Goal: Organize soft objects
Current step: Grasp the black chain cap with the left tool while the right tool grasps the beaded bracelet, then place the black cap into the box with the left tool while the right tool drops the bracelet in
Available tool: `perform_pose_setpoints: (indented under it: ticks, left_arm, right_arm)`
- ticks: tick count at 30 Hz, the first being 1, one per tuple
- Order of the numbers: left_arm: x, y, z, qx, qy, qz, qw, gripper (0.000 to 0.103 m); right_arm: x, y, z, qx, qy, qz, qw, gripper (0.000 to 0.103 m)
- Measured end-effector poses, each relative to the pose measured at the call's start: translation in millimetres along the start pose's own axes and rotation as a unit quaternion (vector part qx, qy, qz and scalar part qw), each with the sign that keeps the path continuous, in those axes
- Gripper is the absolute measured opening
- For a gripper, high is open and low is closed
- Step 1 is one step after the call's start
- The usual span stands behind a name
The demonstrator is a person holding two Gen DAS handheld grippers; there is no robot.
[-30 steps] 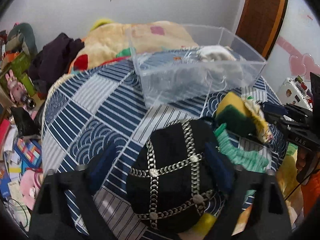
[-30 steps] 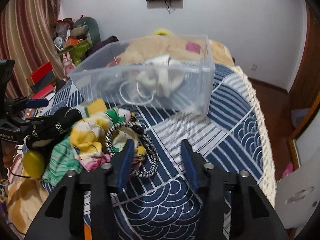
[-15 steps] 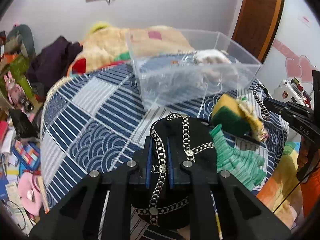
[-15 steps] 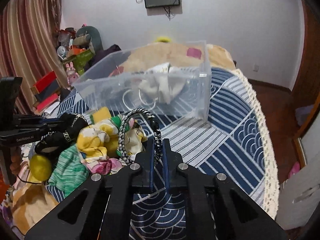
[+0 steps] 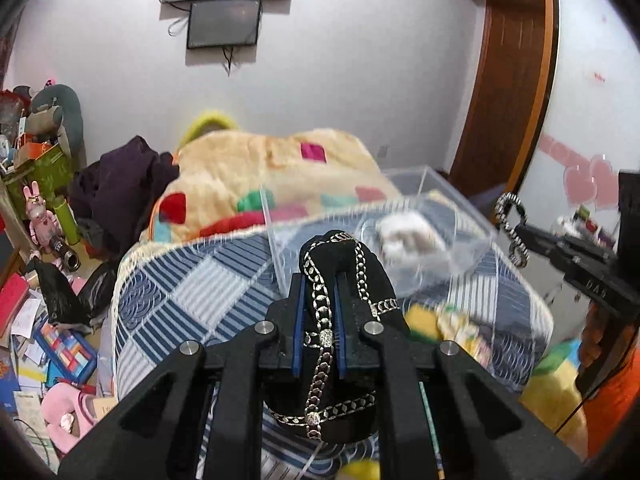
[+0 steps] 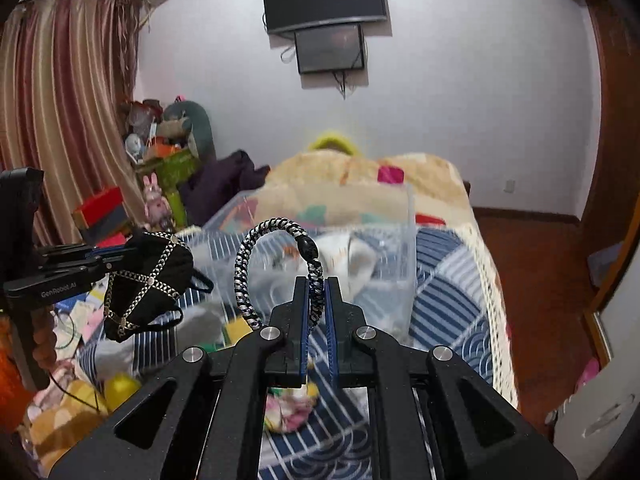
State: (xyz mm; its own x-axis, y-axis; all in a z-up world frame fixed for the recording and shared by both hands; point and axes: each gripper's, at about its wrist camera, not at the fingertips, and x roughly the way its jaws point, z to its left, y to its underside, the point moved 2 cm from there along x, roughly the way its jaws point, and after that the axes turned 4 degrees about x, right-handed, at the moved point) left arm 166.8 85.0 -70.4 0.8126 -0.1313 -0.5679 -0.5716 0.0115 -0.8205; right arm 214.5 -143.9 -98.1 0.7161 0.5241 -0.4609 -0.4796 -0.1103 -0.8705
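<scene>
Here, two grippers w/ soft items held above a bed. Left gripper (image 5: 318, 280) is clamped on a black mask (image 5: 340, 264) trimmed w/ silver chain; mask hangs off the bed, draped over and below the fingers. Right gripper (image 6: 316, 284) is pinched on a black-and-white braided bracelet (image 6: 256, 260), its loop arching up and to the left of the fingers. Just ahead of both grippers sits a clear bin (image 6: 408, 240) on the blue patterned bedspread (image 6: 452, 292), w/ a white cloth (image 6: 348, 256) inside. Below the right gripper lies a floral cloth (image 6: 288, 404), blurred.
</scene>
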Motion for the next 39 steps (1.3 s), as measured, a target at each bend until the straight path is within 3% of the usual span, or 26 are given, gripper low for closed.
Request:
perform_pose_setpoints:
  ticks: [6,16,28,39]
  left_arm:
    - [6.1,-29.9,6.8,-0.018,-0.007,-0.033,0.9993,0.012]
    - [51.4,-51.7,9.1,-0.023,-0.021,-0.032,0.999,0.012]
    - [110.5,-52.8,3.7,-0.012,-0.029,0.02,0.9993,0.012]
    - [139.2,-35.0,-7.9,0.024,-0.034,0.082,0.9957,0.014]
  right_arm:
    - [15.0,-21.5,4.5,0.002,0.007,-0.013,1.0,0.007]
    - [56.3,-42.7,10.3,0.003,0.012,0.007,1.0,0.007]
    - [113.7,-31.6,21.9,-0.037,0.039,0.09,0.994,0.007]
    - [110.6,-21.5,21.2,-0.054,0.033,0.116,0.991,0.007]
